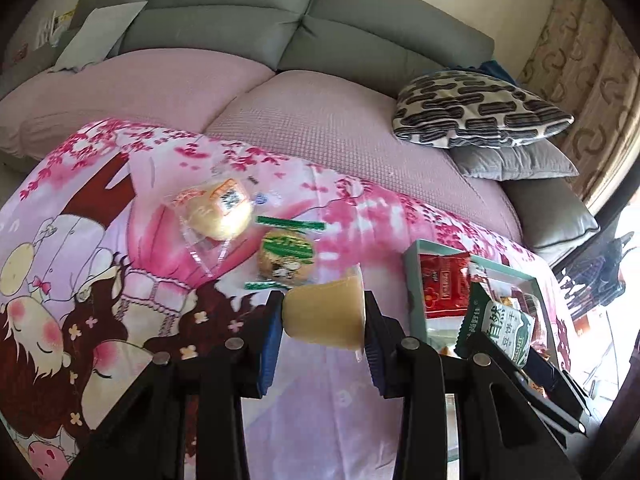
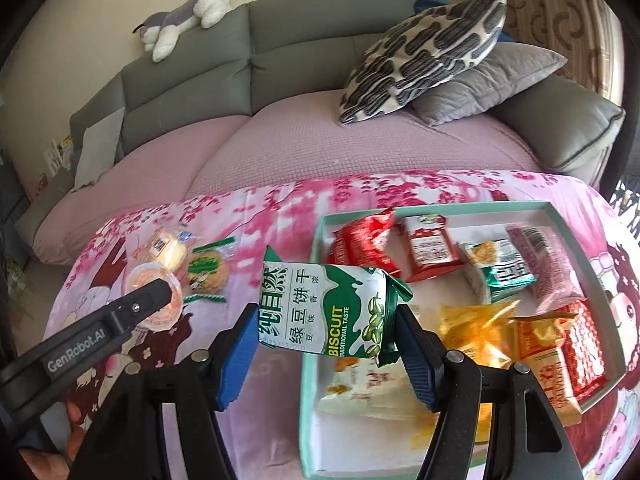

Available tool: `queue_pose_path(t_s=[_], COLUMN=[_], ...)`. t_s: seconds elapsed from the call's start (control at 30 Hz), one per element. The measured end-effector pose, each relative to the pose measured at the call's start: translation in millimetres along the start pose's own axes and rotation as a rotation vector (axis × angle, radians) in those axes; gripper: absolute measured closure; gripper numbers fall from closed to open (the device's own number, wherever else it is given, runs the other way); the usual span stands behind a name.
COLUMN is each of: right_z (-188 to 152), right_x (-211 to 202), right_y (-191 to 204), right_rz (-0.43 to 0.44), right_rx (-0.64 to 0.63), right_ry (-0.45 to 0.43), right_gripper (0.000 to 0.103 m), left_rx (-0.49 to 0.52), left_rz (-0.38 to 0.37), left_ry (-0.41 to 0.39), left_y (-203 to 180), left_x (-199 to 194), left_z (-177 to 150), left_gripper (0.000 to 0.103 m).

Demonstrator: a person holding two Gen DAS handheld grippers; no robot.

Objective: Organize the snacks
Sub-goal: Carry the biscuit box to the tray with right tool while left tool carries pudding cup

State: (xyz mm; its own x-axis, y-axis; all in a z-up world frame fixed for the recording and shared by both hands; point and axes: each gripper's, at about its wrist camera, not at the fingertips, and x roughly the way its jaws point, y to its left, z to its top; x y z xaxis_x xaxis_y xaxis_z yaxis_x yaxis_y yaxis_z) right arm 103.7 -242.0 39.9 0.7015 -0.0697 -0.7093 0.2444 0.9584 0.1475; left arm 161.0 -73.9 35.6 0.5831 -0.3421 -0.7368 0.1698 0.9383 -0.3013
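Clamping a pale yellow plastic jelly cup [image 1: 325,312], the left tool [image 1: 323,316] hung above the pink cartoon-print cloth [image 1: 120,264]; the right tool [image 2: 326,332] gripped a green-and-white biscuit packet [image 2: 324,312] over the teal cardboard box's [image 2: 580,216] near-left corner, two wrapped cakes [image 1: 248,232] lying beyond.

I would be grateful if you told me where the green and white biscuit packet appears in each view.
Left wrist view: biscuit packet at lower right, over the teal box.
Right wrist view: centre, clamped in the right tool, at the box's left rim.
Shared landmark: the patterned cushion on the sofa.
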Motion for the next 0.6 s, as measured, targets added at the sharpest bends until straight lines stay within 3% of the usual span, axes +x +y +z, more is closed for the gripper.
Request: queue_pose_path(t_s=[0.33,0.6], right_z=[12,8], right_x=[-8,8], right_y=[-97,-123], right_rz=[-0.162,-0.211], right_rx=[0.175,0.205], right_ry=[-0.037,0.008], right_gripper=[0.034,0.034], left_rx=[0.193,0.254], left_rz=[-0.118,-0.149], left_ry=[0.062,0.125], left_y=[-94,-129], left_x=[30,57], left_z=[-10,-19], left_gripper=[0.064,0.064])
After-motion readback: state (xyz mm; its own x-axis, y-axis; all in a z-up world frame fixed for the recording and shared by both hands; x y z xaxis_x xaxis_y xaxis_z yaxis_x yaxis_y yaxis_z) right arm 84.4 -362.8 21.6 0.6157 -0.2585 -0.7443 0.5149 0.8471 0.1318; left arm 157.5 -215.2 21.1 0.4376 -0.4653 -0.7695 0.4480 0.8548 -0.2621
